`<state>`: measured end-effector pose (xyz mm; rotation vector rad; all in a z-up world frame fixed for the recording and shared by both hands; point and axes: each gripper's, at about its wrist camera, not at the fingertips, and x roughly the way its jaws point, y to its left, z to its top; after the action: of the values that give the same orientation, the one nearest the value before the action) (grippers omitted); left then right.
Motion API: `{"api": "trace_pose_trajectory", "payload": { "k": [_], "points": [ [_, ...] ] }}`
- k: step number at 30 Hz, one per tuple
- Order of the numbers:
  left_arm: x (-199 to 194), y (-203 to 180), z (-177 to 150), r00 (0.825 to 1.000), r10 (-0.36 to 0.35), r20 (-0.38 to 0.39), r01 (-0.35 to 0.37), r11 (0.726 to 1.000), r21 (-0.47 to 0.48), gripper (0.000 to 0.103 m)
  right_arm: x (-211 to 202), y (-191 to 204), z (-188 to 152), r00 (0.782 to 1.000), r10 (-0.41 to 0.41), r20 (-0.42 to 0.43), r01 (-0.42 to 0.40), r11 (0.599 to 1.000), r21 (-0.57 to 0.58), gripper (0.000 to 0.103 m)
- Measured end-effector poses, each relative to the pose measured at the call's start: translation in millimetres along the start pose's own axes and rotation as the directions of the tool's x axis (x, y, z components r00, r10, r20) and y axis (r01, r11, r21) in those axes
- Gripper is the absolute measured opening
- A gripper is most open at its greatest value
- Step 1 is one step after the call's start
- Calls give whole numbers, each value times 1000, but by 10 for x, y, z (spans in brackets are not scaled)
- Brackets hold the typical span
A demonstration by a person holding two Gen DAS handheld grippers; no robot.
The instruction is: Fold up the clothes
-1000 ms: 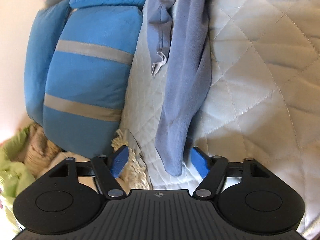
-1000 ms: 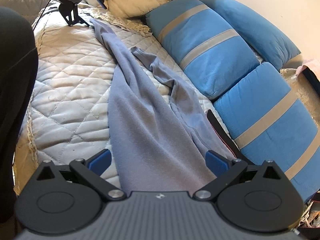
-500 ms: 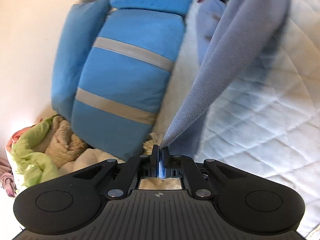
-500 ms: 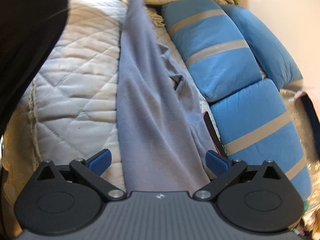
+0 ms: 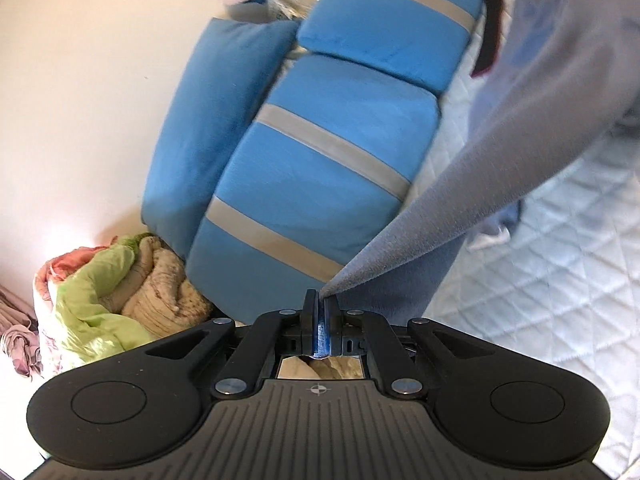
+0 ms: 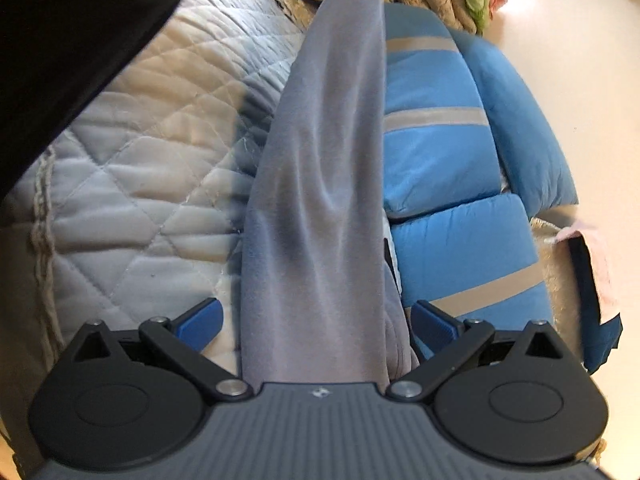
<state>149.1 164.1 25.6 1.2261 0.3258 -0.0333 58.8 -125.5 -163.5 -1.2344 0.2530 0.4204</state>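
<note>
Left tool [image 5: 320, 300] now clamps garment [image 5: 500, 152] corner, lifting it off bed [image 5: 560, 280] | right tool [image 6: 316, 320] open, astride cloth | your fold is underway

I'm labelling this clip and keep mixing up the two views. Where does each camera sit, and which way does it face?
Left wrist: sits on the left gripper, facing the blue grey-striped cushions and wall; its fingers are shut on the grey-blue fleece garment.
Right wrist: sits on the right gripper, facing along the garment over the white quilted bedspread; fingers open, a dark sleeve at top left.
Shared: garment, cushions, bedspread.
</note>
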Motion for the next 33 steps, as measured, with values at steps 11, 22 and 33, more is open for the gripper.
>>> {"api": "trace_pose_trajectory", "payload": {
  "k": [11, 22, 33],
  "points": [
    [-107, 186, 155, 1000, -3, 2, 3, 1000, 8, 3, 125, 85, -46, 983, -163, -85, 144, 971, -191, 103],
    [86, -201, -169, 998, -30, -60, 37, 992, 124, 3, -20, 196, -233, 992, -65, -106, 35, 963, -266, 27],
    [132, -1041, -833, 980, -153, -125, 178, 956, 231, 3, -355, -150, -336, 993, 108, -49, -115, 974, -195, 3]
  ]
}}
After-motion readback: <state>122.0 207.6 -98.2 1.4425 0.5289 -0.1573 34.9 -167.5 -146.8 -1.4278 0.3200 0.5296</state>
